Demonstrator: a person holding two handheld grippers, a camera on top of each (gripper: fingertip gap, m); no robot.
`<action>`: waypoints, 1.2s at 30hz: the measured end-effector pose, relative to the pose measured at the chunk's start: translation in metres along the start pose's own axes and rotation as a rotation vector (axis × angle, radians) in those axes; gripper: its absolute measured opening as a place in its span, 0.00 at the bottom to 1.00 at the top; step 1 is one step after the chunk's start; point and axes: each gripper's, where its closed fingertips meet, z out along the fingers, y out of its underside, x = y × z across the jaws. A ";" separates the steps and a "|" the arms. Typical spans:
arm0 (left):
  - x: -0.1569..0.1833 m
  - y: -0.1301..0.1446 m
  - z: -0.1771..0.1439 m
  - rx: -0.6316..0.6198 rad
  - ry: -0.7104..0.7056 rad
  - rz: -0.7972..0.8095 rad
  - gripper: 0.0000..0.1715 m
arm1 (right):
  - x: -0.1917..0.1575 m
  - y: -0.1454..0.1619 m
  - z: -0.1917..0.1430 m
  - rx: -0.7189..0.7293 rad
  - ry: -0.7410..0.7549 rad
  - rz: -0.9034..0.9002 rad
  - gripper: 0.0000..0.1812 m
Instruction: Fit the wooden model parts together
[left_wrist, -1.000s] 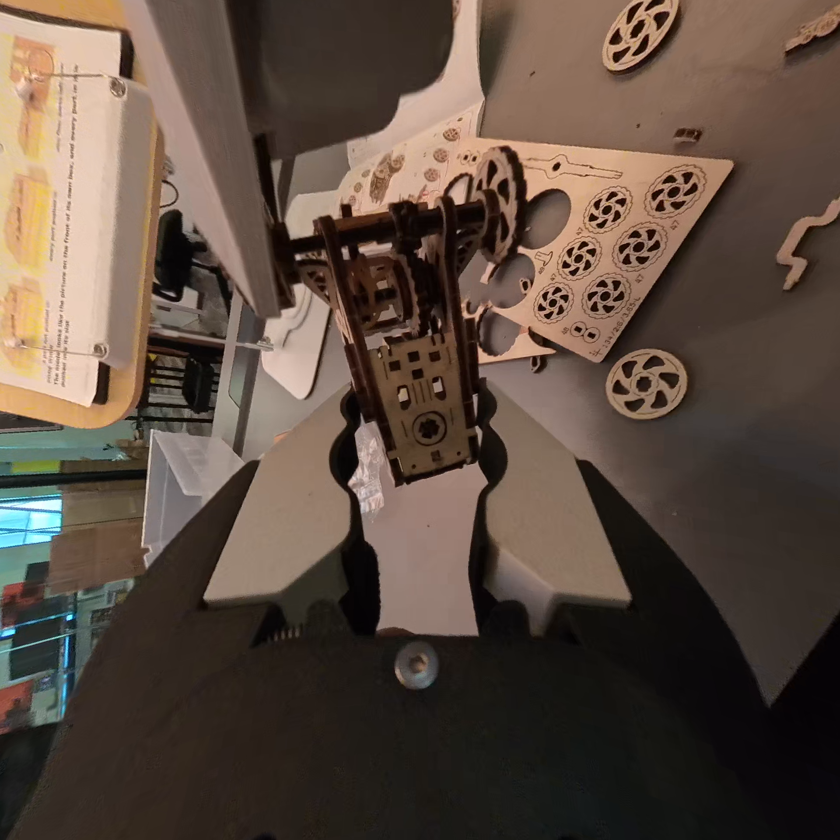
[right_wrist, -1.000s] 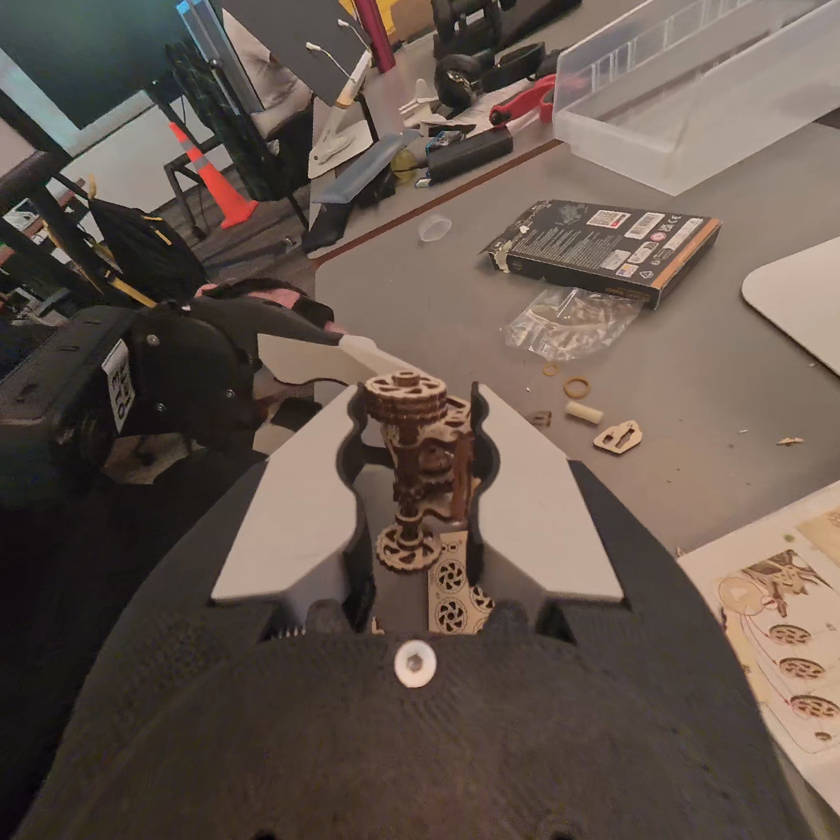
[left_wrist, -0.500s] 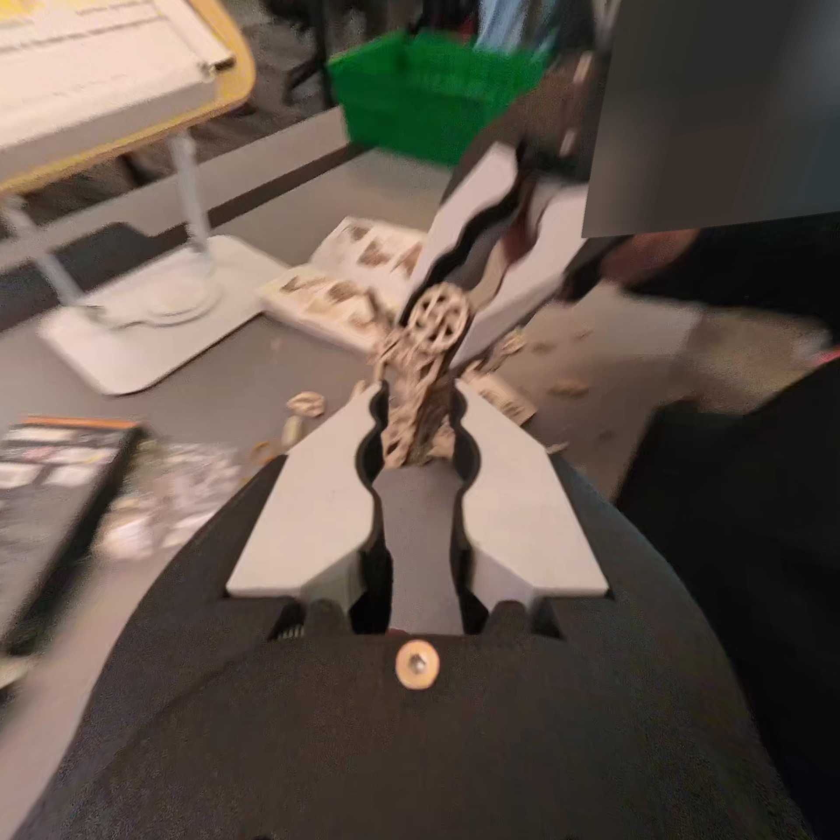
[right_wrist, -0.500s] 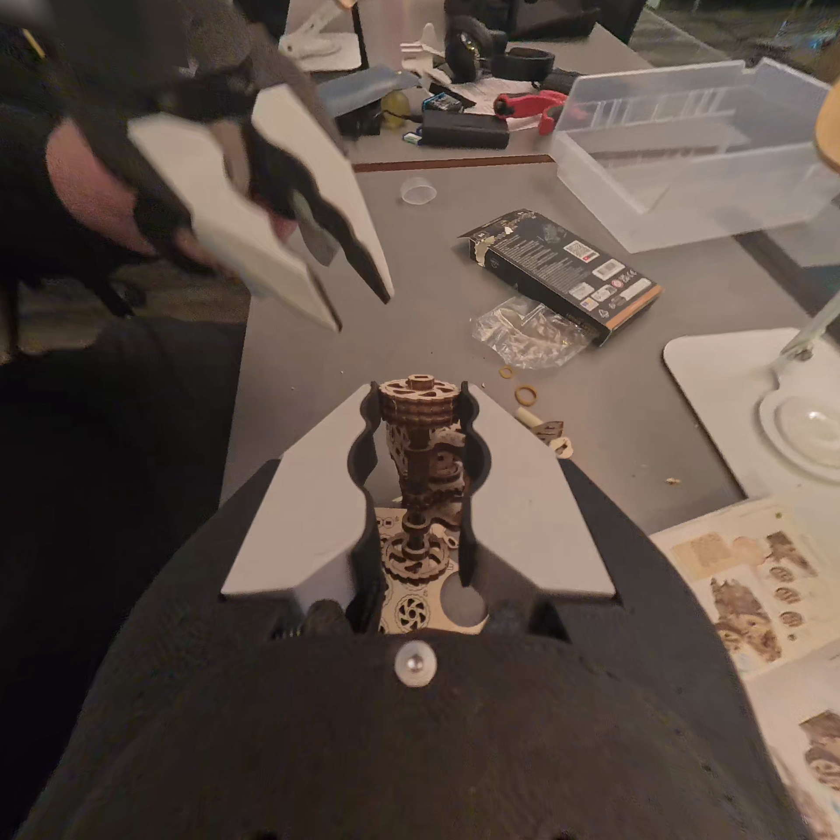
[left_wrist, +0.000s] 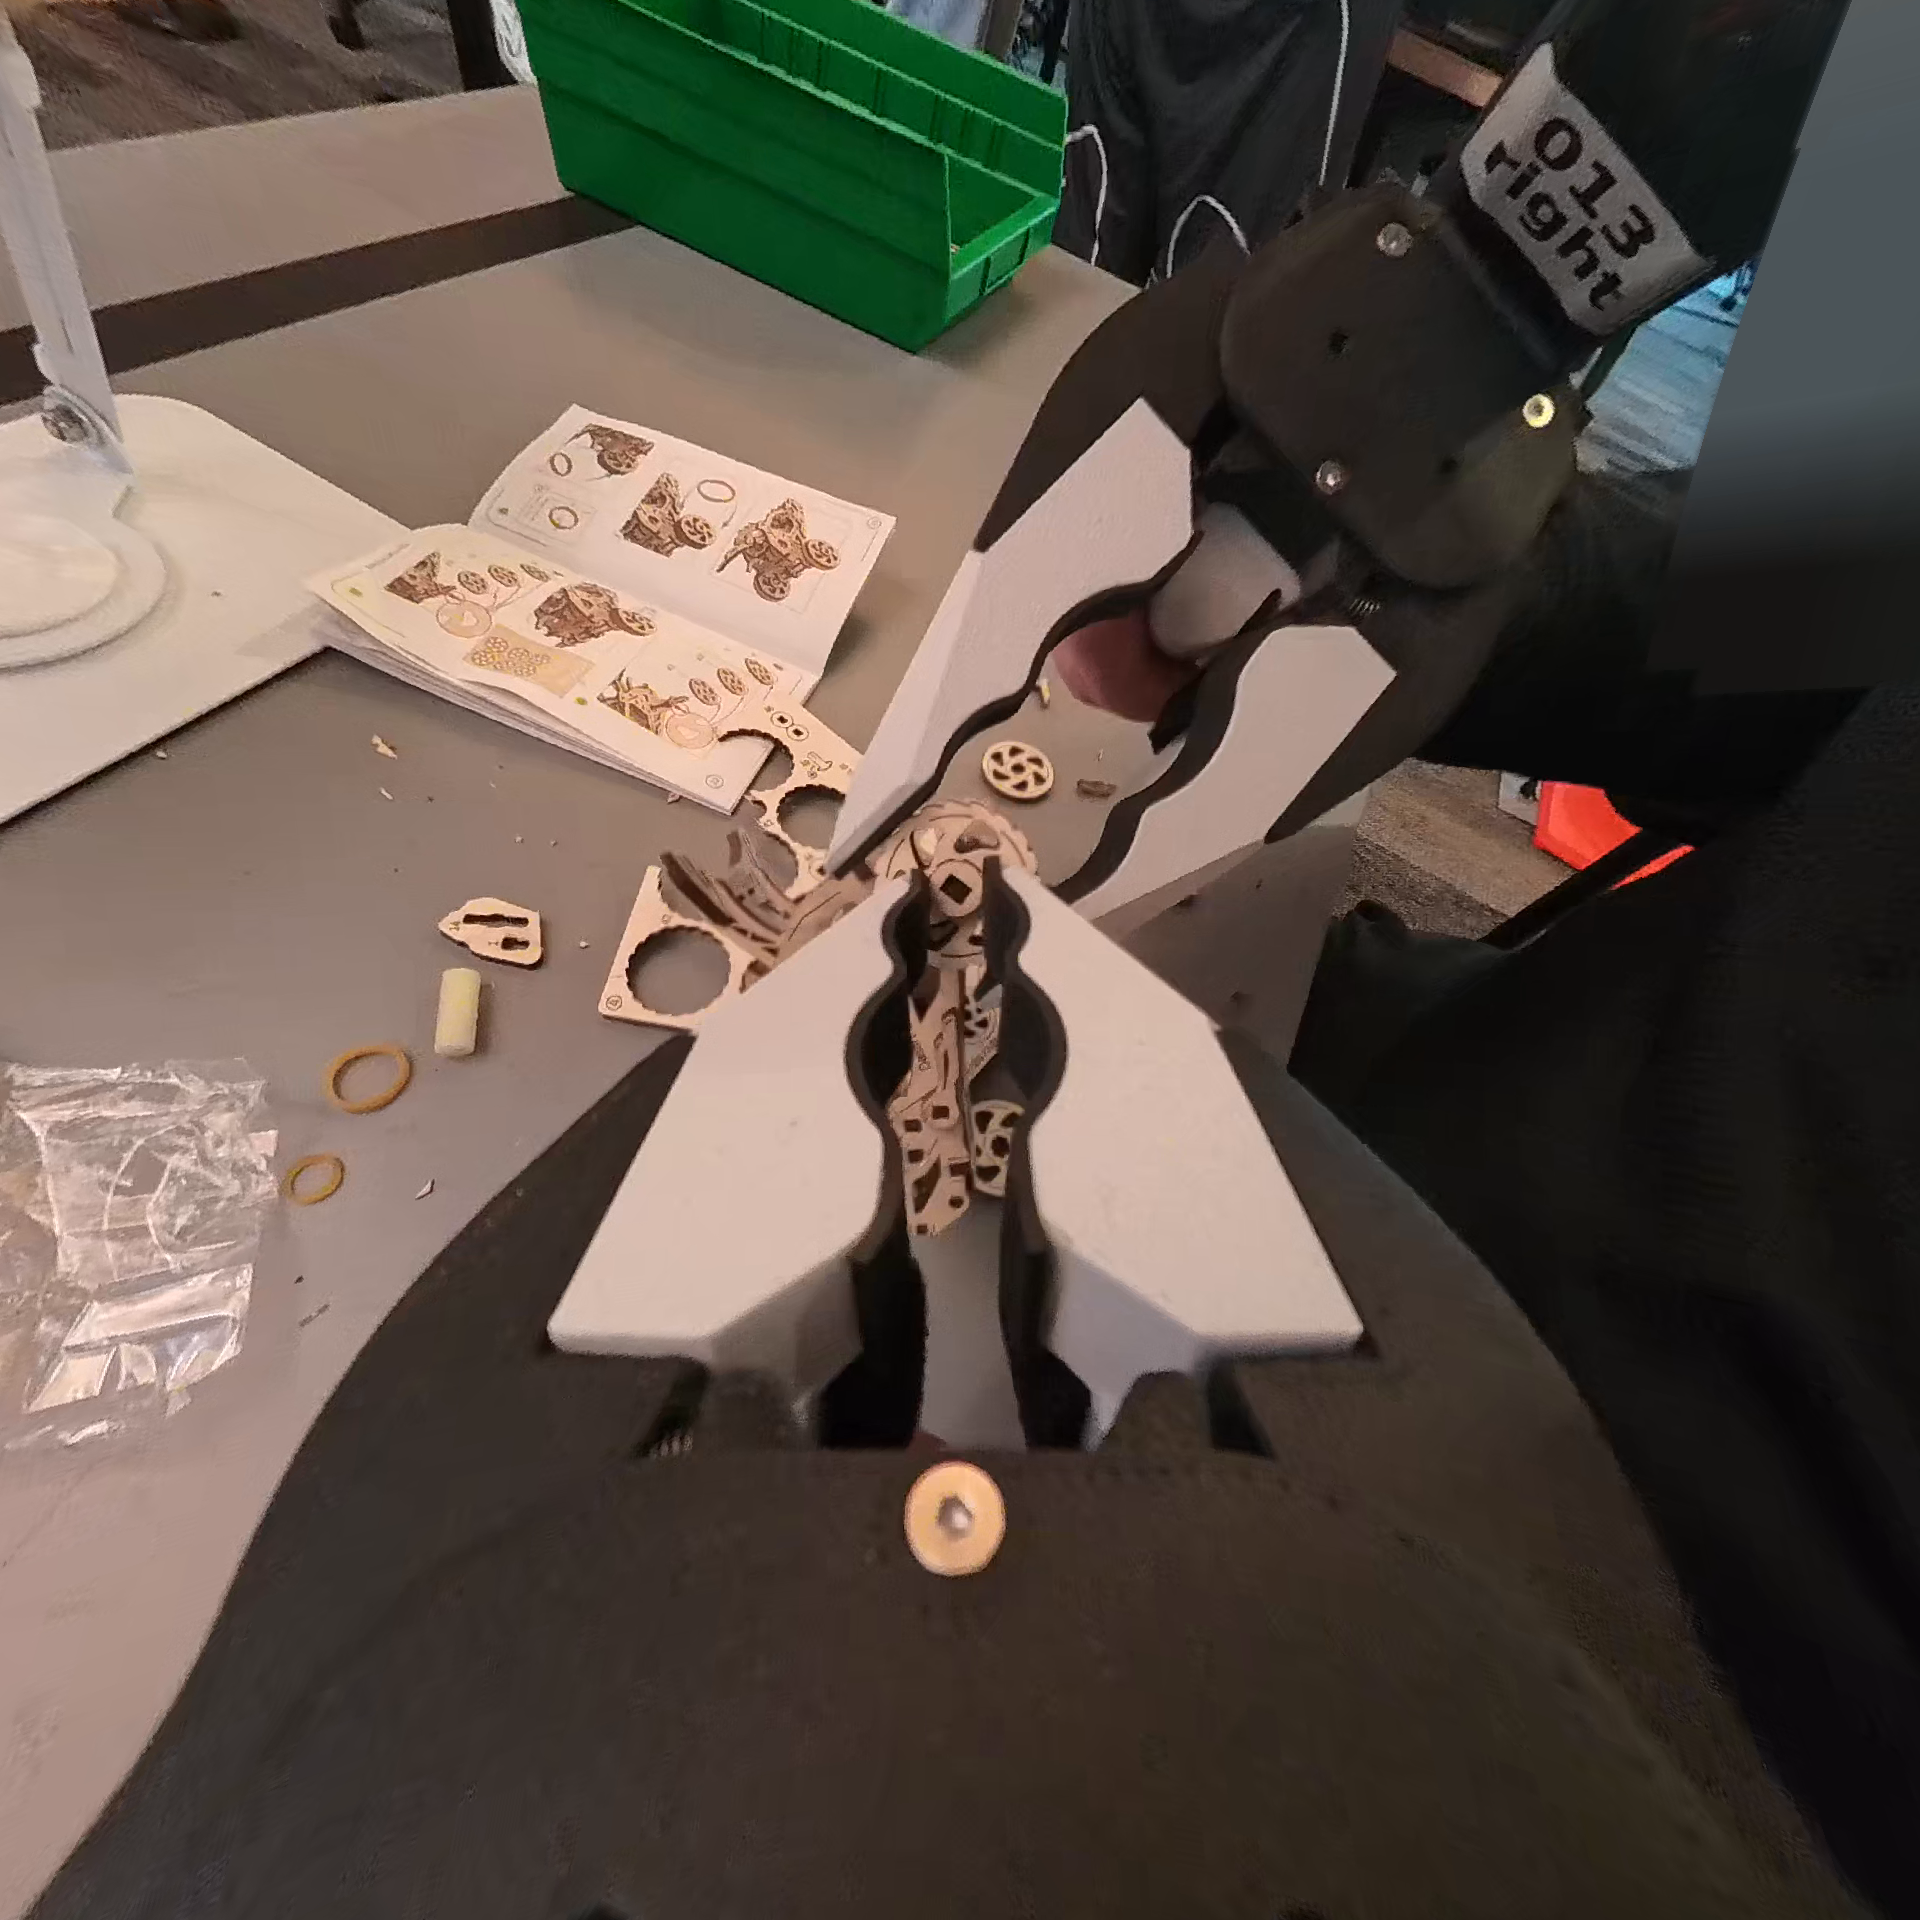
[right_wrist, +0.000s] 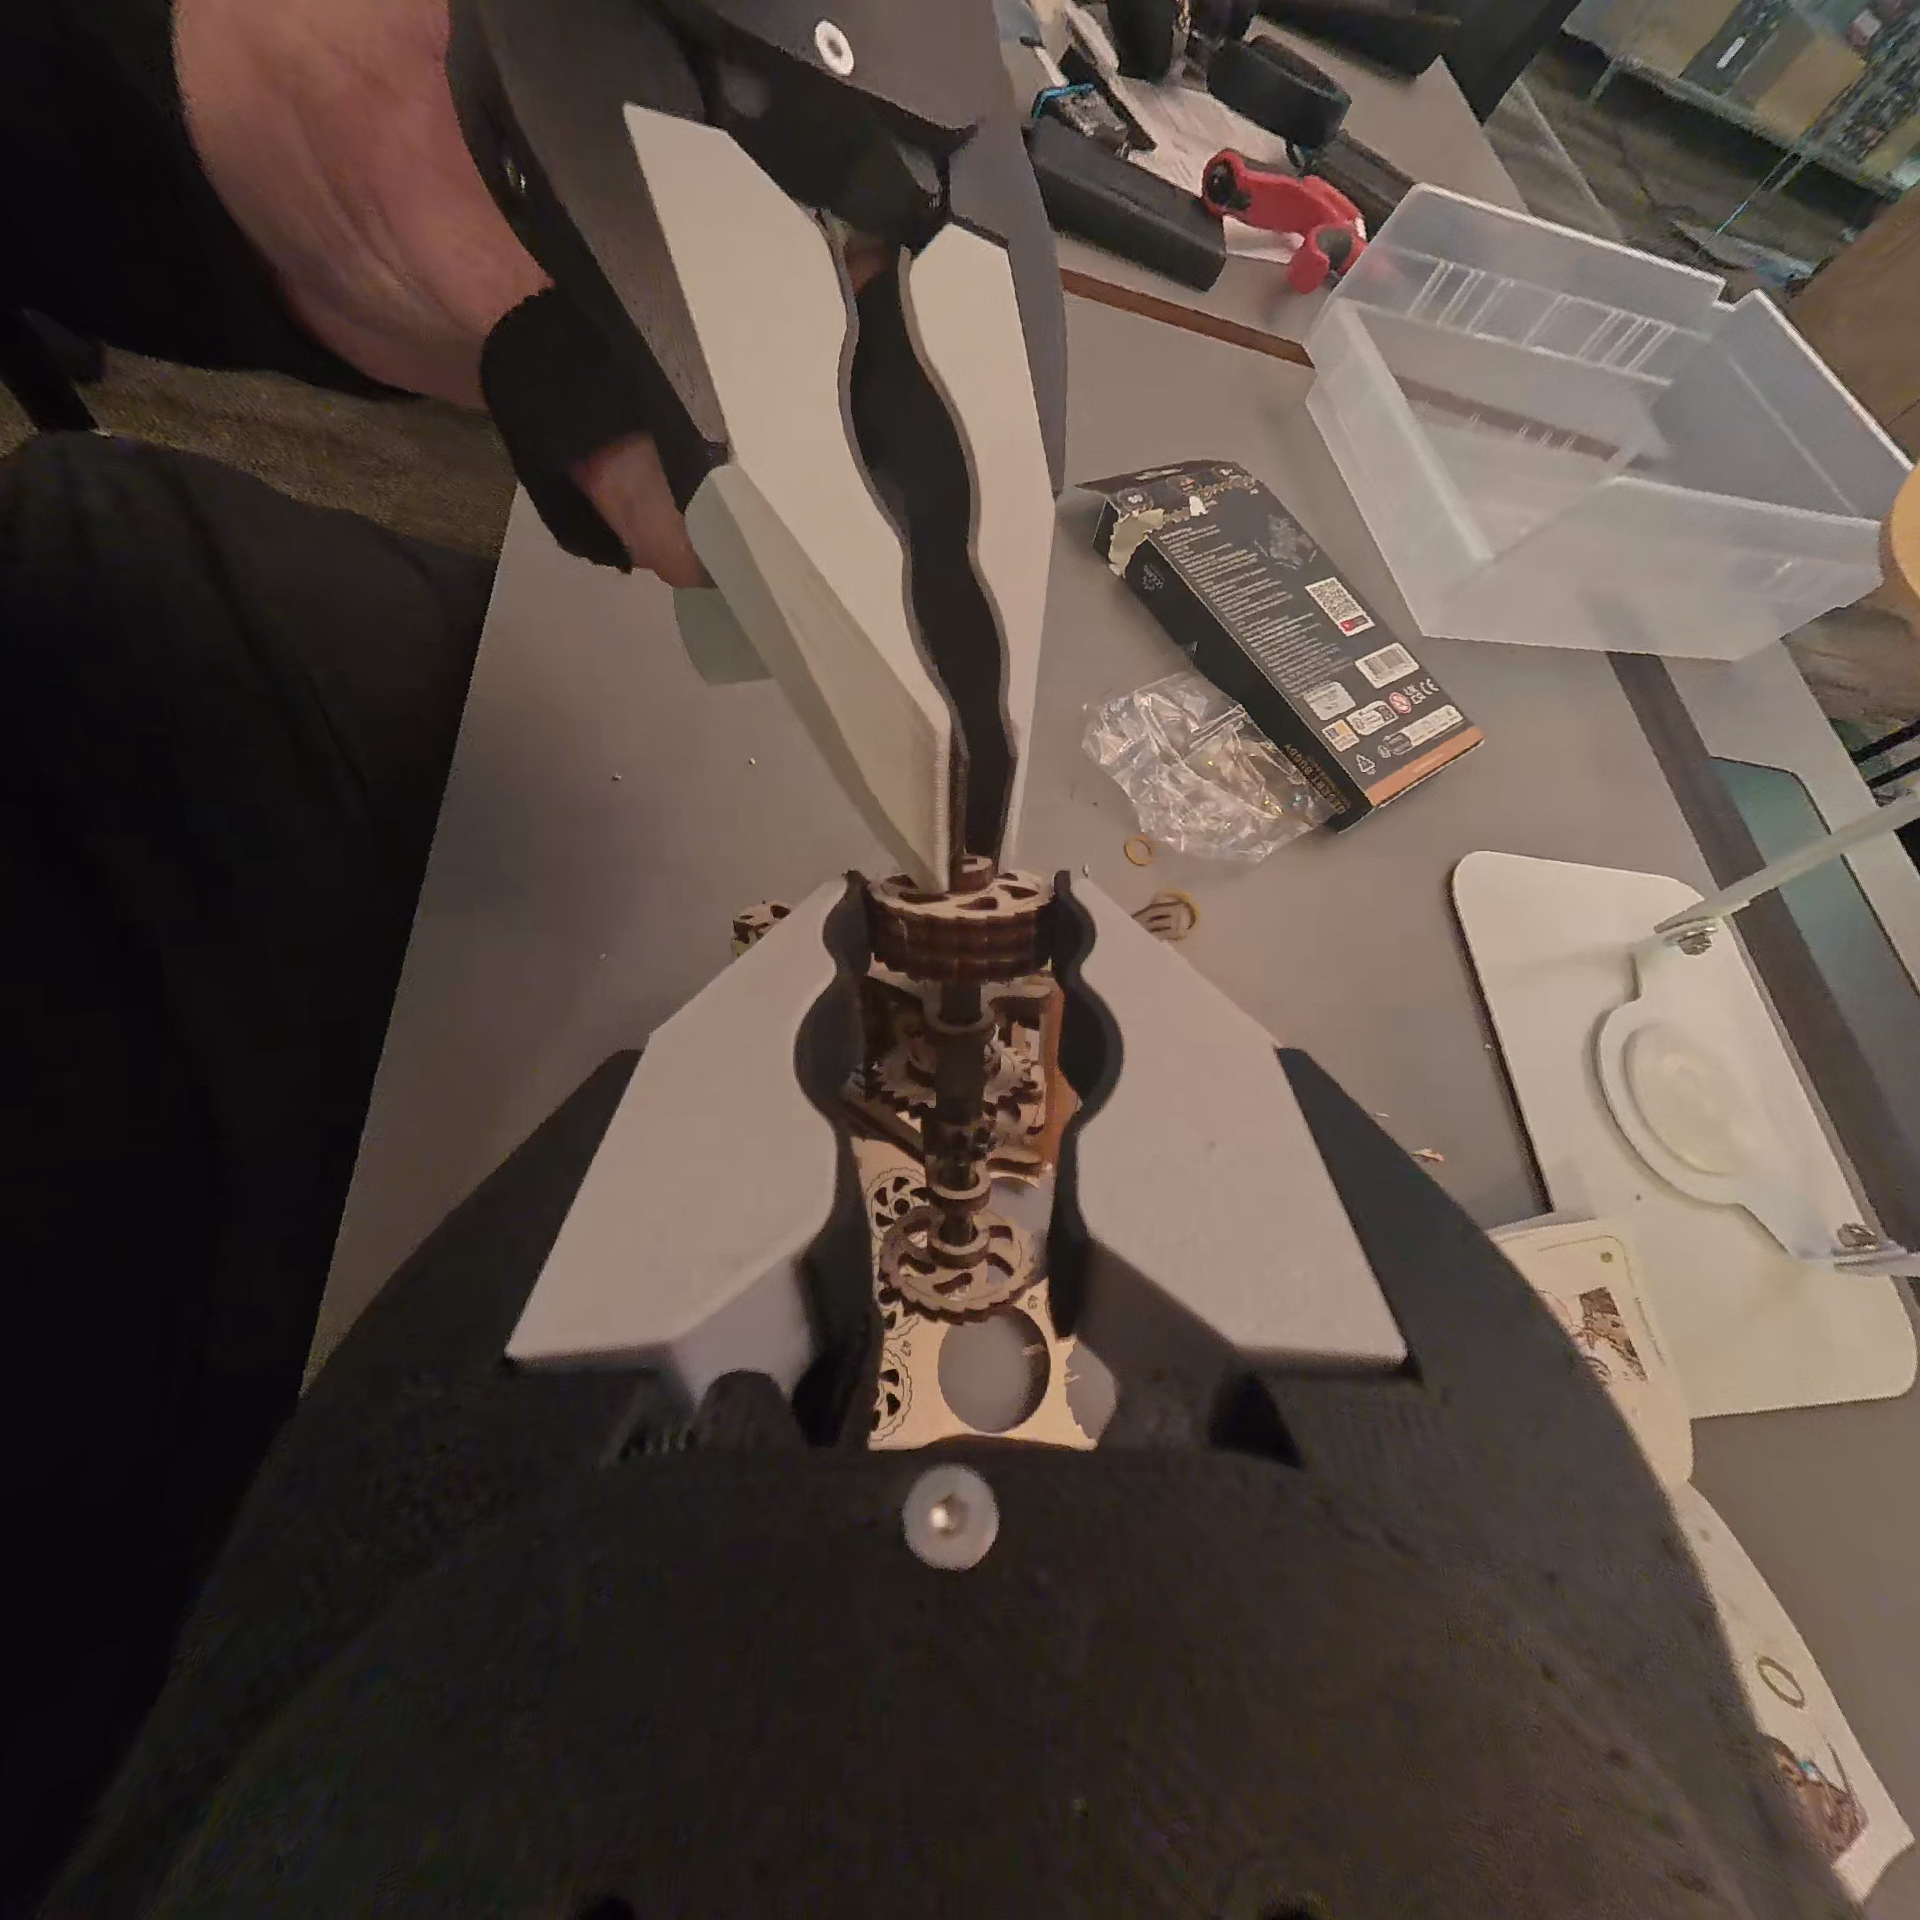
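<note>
The wooden model (right_wrist: 961, 1049), a dark frame with gears on one axle, stands upright between the fingers of my right gripper (right_wrist: 961, 909). The right gripper is shut on the model's top toothed wheel (right_wrist: 956, 925). My left gripper (right_wrist: 966, 821) comes down from above, and its narrow tips are pinched on the axle stub at that wheel's hub. In the left wrist view, my left gripper (left_wrist: 948, 896) is closed on the square-holed hub, and the model (left_wrist: 940, 1101) shows edge-on through the gap. The right gripper (left_wrist: 961, 862) straddles the wheel there.
On the grey table are an open instruction booklet (left_wrist: 623, 613), punched wooden sheets (left_wrist: 681, 966), a loose wheel (left_wrist: 1016, 771), rubber bands (left_wrist: 366, 1078) and a plastic bag (left_wrist: 125, 1226). A green bin (left_wrist: 810, 156), a black box (right_wrist: 1288, 634), a clear bin (right_wrist: 1558, 436) and a white stand base (right_wrist: 1662, 1091) lie farther out. Left and right tips are no more than a few centimetres apart.
My left gripper let go of the model's frame, swung away open, then came back and closed on the top wheel's hub. My right gripper kept its hold on the wheel.
</note>
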 end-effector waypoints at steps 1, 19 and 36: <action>0.000 0.002 0.000 -0.008 0.000 0.004 0.04 | -0.001 0.002 0.001 -0.010 0.004 -0.016 0.18; -0.011 0.014 0.006 -0.056 -0.163 0.090 0.04 | 0.000 0.018 0.013 -0.069 0.014 0.043 0.18; -0.008 0.010 0.001 0.109 0.149 -0.279 0.03 | -0.001 0.013 0.012 -0.015 0.019 0.022 0.18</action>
